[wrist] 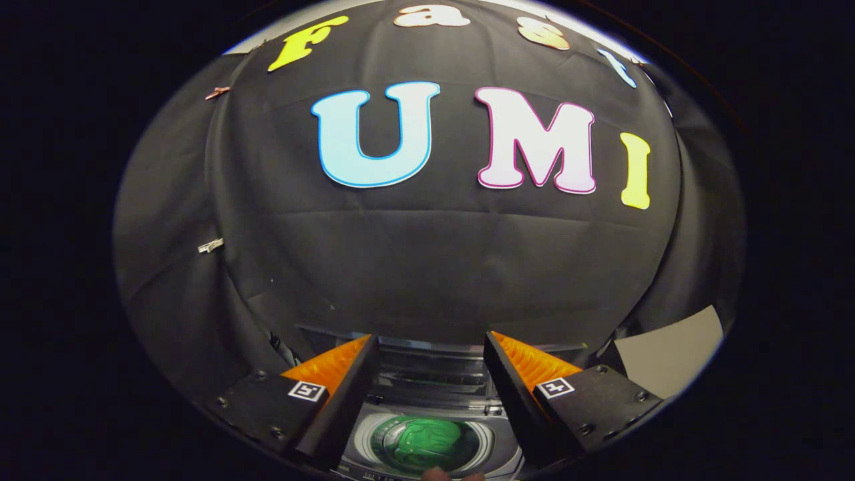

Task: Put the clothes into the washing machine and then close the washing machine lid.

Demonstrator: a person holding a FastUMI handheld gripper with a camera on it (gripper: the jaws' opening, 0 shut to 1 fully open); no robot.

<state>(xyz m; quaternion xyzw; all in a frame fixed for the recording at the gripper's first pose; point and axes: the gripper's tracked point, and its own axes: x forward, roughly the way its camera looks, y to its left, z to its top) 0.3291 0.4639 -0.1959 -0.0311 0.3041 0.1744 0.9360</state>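
At the bottom centre of the frame, we are looking down on green clothes (427, 442) lying crumpled inside the washer's (437, 401) round drum, its lid standing raised behind. Our gripper (431, 347) is hanging above with fingers spread wide, gripping nothing.

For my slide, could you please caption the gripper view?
Open gripper held above the washer, green cloth already in the drum, lid still up.
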